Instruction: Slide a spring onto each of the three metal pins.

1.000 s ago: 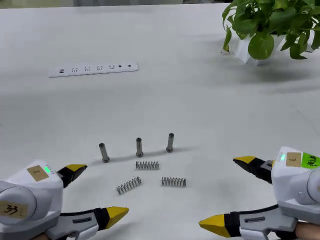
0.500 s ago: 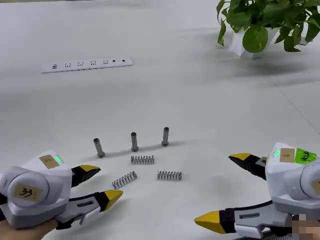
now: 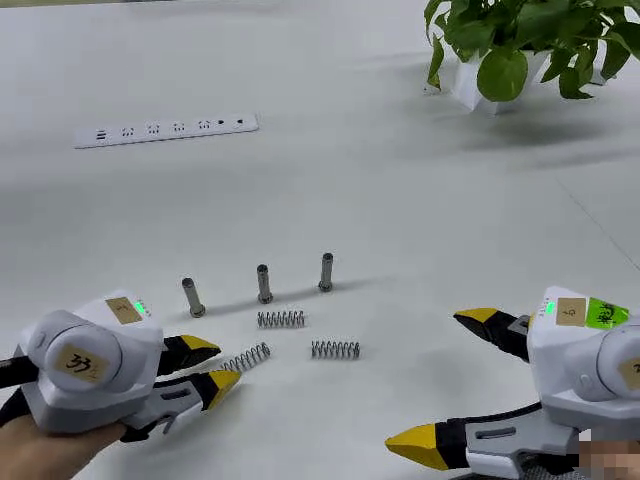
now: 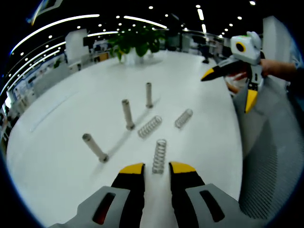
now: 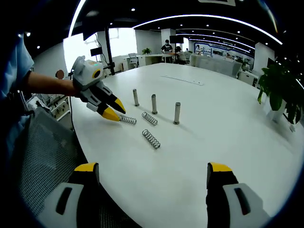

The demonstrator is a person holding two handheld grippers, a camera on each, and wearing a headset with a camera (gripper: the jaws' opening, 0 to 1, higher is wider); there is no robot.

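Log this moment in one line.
left gripper open, tips around end of nearest spring | right gripper open | pins bare | springs lying on table

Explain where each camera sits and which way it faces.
Head view: headset, facing down at the table; left gripper, right gripper, a hand show.
Left gripper view: on that gripper, facing the nearest spring past its own jaws.
Right gripper view: on that gripper, facing the pins; own jaws wide apart.
Shared: pins and springs.

The plant [image 3: 500,75] at the far right is cut by the top and right edges. The body of the right gripper [image 3: 426,379] runs off the near right corner. Whether the jaws of the left gripper [image 4: 156,167] touch the end of the nearest spring [image 4: 160,154] cannot be told.
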